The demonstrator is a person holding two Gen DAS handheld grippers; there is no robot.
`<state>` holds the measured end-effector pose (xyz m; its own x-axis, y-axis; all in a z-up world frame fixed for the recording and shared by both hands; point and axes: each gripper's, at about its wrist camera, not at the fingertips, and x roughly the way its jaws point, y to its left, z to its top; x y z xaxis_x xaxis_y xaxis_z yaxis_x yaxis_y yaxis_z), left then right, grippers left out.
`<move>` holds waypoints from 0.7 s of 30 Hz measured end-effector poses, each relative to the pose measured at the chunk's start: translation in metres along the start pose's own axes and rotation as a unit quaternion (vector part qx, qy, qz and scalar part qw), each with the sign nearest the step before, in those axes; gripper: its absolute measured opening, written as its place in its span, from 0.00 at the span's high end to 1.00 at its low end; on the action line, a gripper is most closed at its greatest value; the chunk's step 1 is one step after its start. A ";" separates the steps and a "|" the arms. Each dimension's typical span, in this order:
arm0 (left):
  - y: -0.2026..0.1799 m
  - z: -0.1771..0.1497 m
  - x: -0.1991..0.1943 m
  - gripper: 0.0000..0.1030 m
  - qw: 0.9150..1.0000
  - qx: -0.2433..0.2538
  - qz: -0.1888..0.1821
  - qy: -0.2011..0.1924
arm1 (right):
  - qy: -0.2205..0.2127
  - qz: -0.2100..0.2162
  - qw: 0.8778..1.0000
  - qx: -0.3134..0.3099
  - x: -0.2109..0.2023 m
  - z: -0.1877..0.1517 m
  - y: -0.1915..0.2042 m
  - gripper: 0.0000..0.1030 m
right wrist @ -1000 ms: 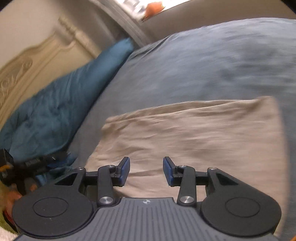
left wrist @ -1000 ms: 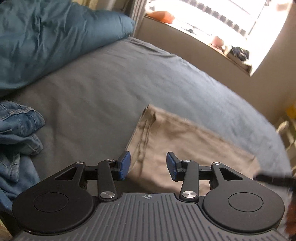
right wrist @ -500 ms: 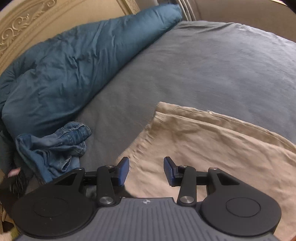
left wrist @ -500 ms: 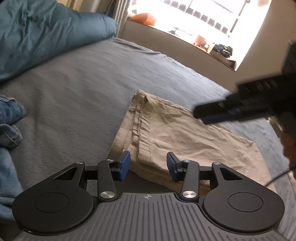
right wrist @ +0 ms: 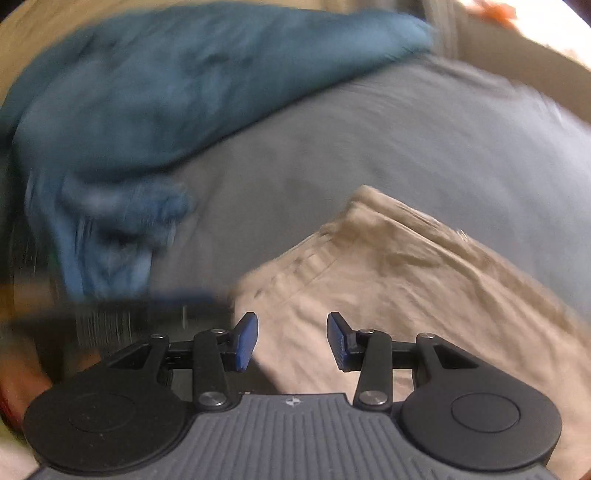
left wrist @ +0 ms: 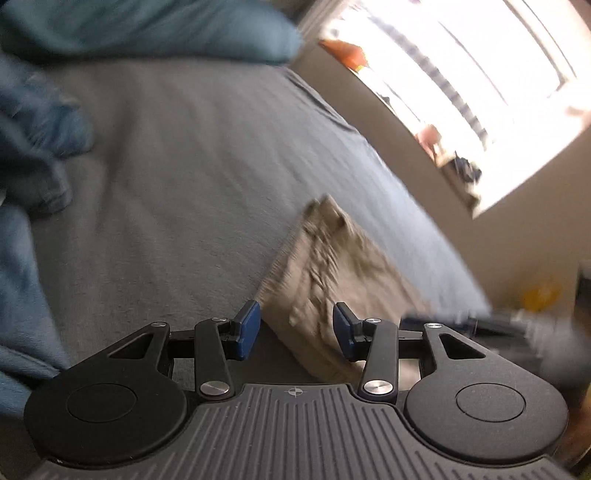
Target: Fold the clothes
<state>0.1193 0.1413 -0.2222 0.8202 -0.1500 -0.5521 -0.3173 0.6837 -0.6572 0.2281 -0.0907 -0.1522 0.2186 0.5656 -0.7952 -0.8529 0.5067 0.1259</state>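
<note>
Folded beige trousers (left wrist: 332,280) (right wrist: 406,288) lie flat on the grey bed sheet (left wrist: 184,177). My left gripper (left wrist: 295,334) is open, low over the near corner of the trousers, with cloth showing between its blue pads but not held. My right gripper (right wrist: 291,341) is open too, just above the trousers' near left edge. A crumpled pile of blue jeans (right wrist: 107,236) (left wrist: 33,147) sits to the left on the bed. In the right wrist view the left gripper shows as a dark blur (right wrist: 122,306) at lower left. Both views are motion-blurred.
A teal duvet (right wrist: 166,85) (left wrist: 147,26) is bunched along the far side of the bed. A bright window with a cluttered sill (left wrist: 454,122) runs along the right wall. The sheet (right wrist: 369,136) between the jeans and the trousers is bare.
Both grippers have swung and tilted quickly; views now blur. The right gripper has left the space above the trousers in the left view and sits low at the right. Both stay open.
</note>
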 end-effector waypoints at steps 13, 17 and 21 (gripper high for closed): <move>0.014 -0.001 0.000 0.58 0.999 -0.040 0.011 -0.001 | 0.003 -0.083 0.981 -0.178 0.055 -0.015 0.058 0.58; 0.015 -0.002 -0.001 0.58 0.999 -0.037 0.024 -0.006 | -0.033 -0.081 0.990 -0.112 0.041 -0.006 0.040 0.83; 0.019 0.000 -0.006 0.58 0.998 -0.044 0.028 -0.020 | -0.069 -0.079 0.993 -0.046 0.027 0.003 0.021 0.96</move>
<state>0.1086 0.1548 -0.2316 0.8173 -0.0831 -0.5702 -0.4031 0.6247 -0.6688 0.2173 -0.0626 -0.1690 0.4098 0.5707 -0.7116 -0.8416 0.5374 -0.0537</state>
